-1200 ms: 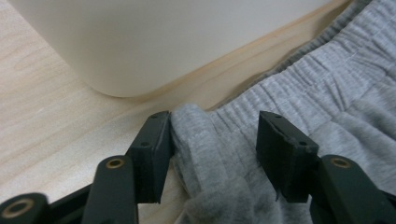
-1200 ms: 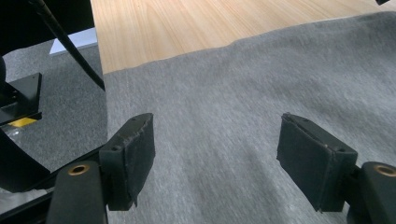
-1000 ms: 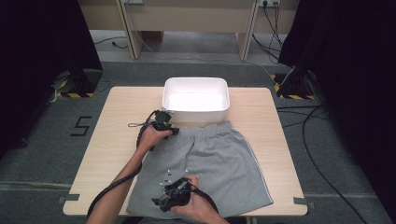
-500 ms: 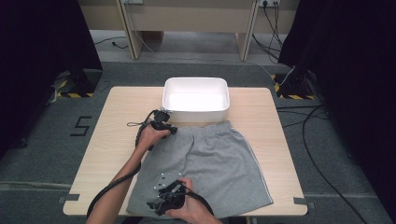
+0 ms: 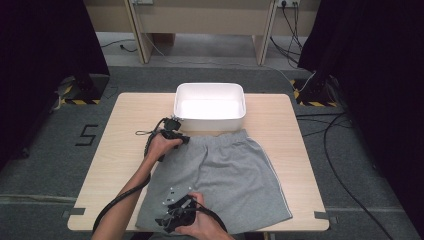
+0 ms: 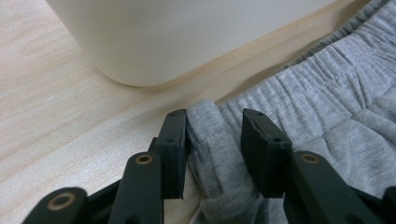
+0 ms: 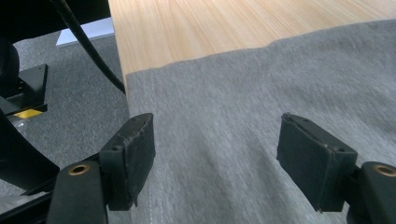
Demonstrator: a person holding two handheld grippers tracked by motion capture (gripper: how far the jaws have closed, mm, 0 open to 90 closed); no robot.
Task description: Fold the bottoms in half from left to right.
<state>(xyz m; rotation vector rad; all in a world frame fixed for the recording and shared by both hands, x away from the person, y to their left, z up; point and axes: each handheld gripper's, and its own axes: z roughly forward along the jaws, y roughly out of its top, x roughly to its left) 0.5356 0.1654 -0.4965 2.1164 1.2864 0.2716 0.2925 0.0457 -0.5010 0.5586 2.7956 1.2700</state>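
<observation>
The grey shorts [image 5: 225,180] lie spread flat across the near half of the table [image 5: 125,125], waistband toward the far edge just beside the white tub [image 5: 210,106], one leg hem hanging slightly over the near edge. They look like soft, light jersey: limp, easily bunched, not slippery or fragile, so a pinch at the thick elastic waistband or a stitched hem should hold best. The left gripper [image 6: 215,140] has its jaws somewhat apart, straddling a raised fold at the waistband's left corner without yet pinching it. The right gripper [image 7: 217,154] hovers wide open over the left leg near the hem. The wooden top is smooth and pale; grey carpet, cables and dark curtains surround it.
</observation>
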